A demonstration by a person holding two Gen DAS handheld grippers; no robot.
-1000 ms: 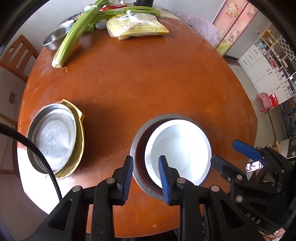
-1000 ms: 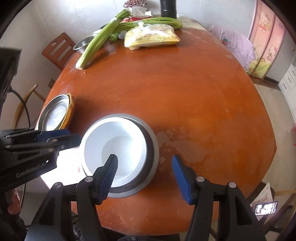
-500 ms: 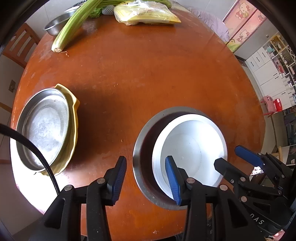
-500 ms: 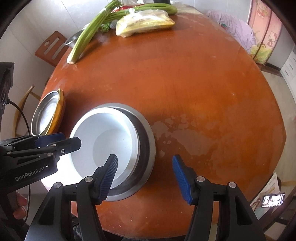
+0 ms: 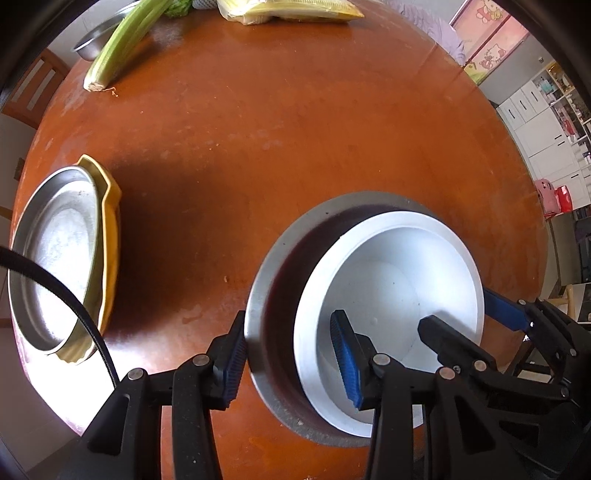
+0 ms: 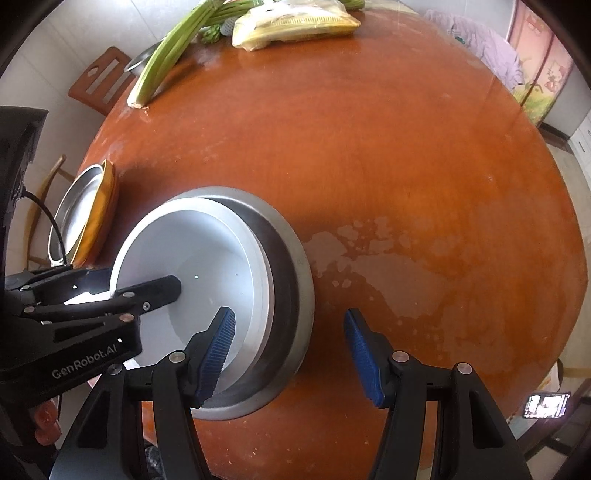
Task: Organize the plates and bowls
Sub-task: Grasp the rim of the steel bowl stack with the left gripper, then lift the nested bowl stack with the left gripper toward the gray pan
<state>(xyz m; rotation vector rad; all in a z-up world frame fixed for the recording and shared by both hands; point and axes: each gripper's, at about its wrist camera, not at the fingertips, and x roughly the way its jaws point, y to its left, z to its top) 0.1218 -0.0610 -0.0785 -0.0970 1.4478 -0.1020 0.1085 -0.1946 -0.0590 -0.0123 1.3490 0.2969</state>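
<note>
A round reddish-brown desk point(image 5: 295, 140) is filling both views, its varnish showing pale worn patches at 3 o'clock in the right wrist view. Beyond its far edge, white cabinets point(image 5: 543, 129) are standing at 2 o'clock and a wooden chair point(image 6: 98, 86) is sitting at 10 o'clock. At 12 o'clock a yellow bag point(image 6: 295, 24) and green stalks point(image 6: 166, 55) are lying on the desk beside a small steel bowl point(image 5: 92, 42). At 9 o'clock a steel plate point(image 5: 51, 254) is resting inside a yellow dish point(image 5: 109, 236). Toward 5 o'clock in the left wrist view, a white bowl point(image 5: 391, 280) is sitting nested, off-centre, inside a wide steel basin point(image 5: 273, 258). The left gripper point(image 5: 290, 362) is holding its jaws spread, straddling the near rims of basin and bowl, outer pad just beside the basin wall; contact cannot be told. The right gripper point(image 6: 291, 354) is likewise keeping its jaws spread across the opposite rims, not pinching them.
</note>
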